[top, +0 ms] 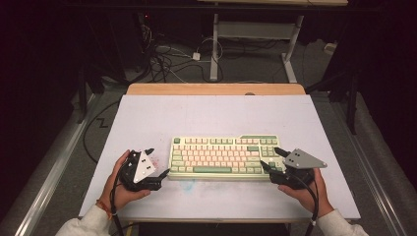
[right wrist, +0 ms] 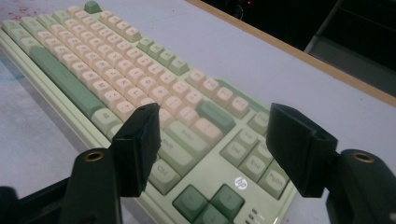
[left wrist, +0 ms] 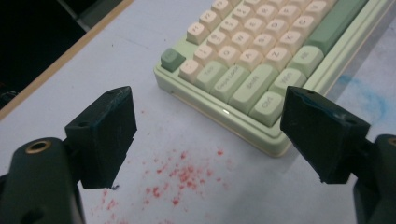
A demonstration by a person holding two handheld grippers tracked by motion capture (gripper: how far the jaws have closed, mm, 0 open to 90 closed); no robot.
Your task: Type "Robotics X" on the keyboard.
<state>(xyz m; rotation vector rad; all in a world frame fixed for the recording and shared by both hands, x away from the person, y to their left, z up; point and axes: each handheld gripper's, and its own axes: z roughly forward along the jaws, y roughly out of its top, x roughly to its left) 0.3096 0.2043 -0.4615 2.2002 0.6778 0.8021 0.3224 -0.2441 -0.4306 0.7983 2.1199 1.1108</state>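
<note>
A pale green keyboard (top: 223, 158) lay square at the centre of the white bench (top: 147, 113), its long edge running from nine to three o'clock. At its nine o'clock end the left gripper (top: 158, 162) hovered with fingers (left wrist: 105, 133) spread, one near the corner, above red specks (left wrist: 184, 175). At three o'clock the right gripper (top: 271, 158) held its fingers (right wrist: 137, 147) apart over the right-hand keys, pinching nothing.
</note>
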